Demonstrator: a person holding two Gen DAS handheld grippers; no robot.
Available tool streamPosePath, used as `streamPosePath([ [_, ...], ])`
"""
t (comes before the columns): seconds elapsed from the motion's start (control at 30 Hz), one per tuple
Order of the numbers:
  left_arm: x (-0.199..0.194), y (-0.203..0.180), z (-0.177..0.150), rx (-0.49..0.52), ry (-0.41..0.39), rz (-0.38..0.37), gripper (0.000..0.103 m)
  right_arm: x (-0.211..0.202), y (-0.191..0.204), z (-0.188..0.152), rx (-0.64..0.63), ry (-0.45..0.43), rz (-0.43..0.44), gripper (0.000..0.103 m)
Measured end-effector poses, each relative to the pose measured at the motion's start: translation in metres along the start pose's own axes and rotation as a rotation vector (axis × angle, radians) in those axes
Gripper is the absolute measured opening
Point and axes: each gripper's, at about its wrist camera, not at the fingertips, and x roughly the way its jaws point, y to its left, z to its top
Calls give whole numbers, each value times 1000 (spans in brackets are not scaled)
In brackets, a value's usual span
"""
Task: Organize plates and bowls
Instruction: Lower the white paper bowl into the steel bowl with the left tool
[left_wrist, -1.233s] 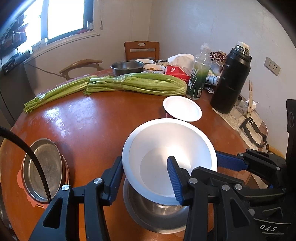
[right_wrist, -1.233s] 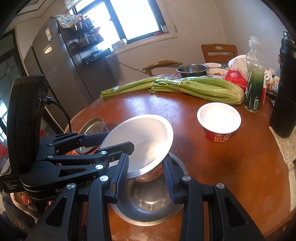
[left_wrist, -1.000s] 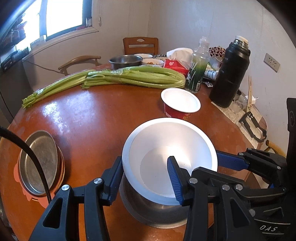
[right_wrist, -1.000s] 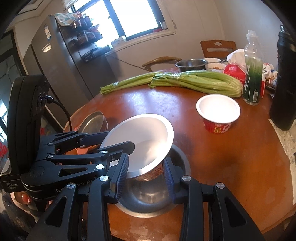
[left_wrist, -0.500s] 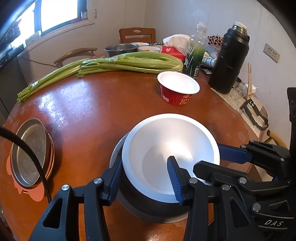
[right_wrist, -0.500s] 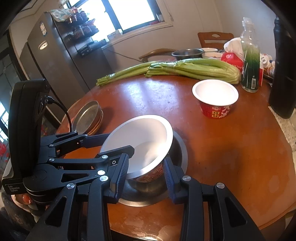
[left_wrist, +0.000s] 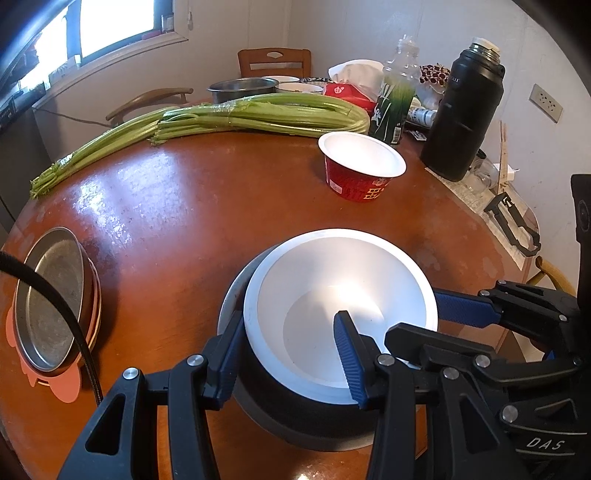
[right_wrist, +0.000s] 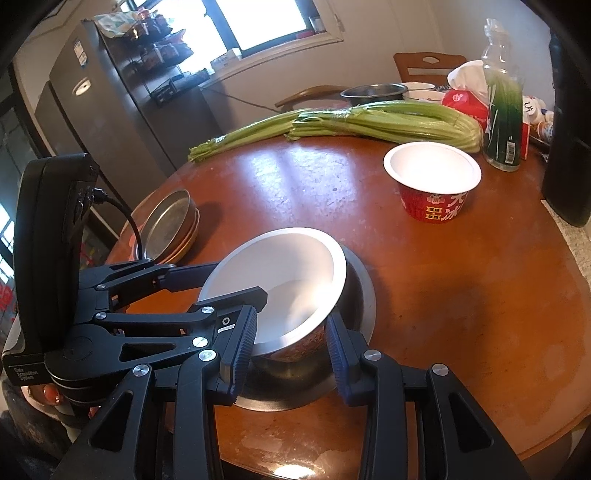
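**One bowl going into another, one cup left out**

Two grippers hold the same white bowl from opposite sides. The left gripper has its jaws narrowed on the near rim, one pad outside the wall and one inside. The right gripper clamps the bowl's lower body between its pads. The bowl sits tilted inside the wider steel bowl on the round table, partly nested but, judging by the tilt, not yet settled flat.

Done so far, as it looks: a stack of metal plates stands at the table's left edge, and the white bowl is nearly stacked.

Left to do, I judge: seat the bowl level and let go, then deal with the red paper cup, which stands alone well apart. More bowls sit beyond the celery; whether they belong to the job is unclear.
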Motion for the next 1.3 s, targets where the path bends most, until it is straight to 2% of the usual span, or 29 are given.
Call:
streamPosePath([
  [0.47, 6, 4, 1, -6, 7, -10, 47, 10, -3, 0, 21, 32, -15, 40],
  [1.3, -12, 9, 2, -25, -38, -17, 48, -2, -3, 1, 26, 3, -33, 42],
])
